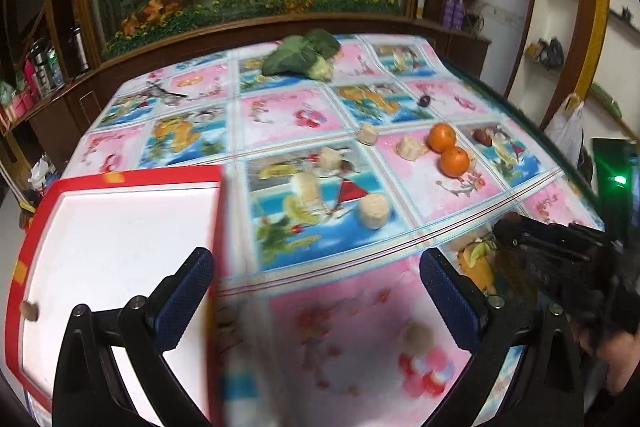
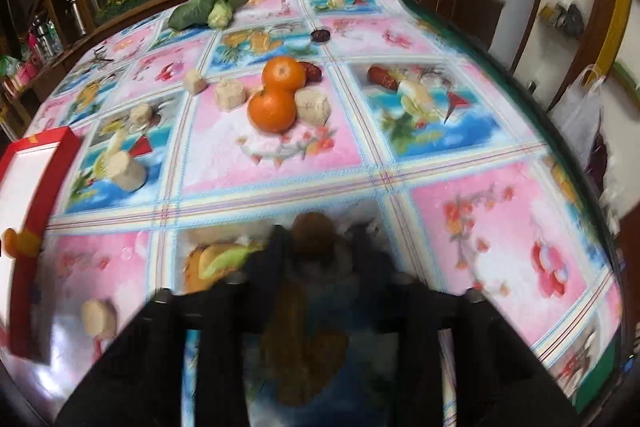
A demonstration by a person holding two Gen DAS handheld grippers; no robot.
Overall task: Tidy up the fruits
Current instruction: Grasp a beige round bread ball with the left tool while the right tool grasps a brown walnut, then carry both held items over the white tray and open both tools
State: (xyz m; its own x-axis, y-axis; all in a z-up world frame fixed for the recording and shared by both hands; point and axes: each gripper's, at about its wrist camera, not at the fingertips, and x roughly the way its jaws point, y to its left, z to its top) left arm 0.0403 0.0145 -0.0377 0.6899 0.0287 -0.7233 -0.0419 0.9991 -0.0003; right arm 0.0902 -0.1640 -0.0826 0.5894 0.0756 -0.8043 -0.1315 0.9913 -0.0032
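Two oranges point(image 1: 448, 149) point(image 2: 276, 95) sit touching on the patterned tablecloth, with several pale cut fruit chunks point(image 1: 374, 211) point(image 2: 126, 166) around them. Red dates point(image 2: 382, 77) lie near the oranges. A red-rimmed white tray point(image 1: 120, 183) point(image 2: 60, 147) lies at the table's left; a small brown nut point(image 1: 30, 311) rests in it. My left gripper point(image 1: 316, 291) is open and empty, its left finger over the tray's right rim. My right gripper point(image 2: 316, 239) is shut on a brown walnut-like fruit point(image 2: 312, 233) just above the cloth; it also shows in the left wrist view point(image 1: 560, 259).
A leafy cauliflower point(image 1: 308, 55) point(image 2: 212, 5) lies at the table's far edge. A dark plum-like fruit point(image 1: 424, 101) point(image 2: 320, 35) sits mid-far. A planter wall of artificial flowers stands behind the table. A white plastic bag point(image 2: 580, 107) hangs off the right side.
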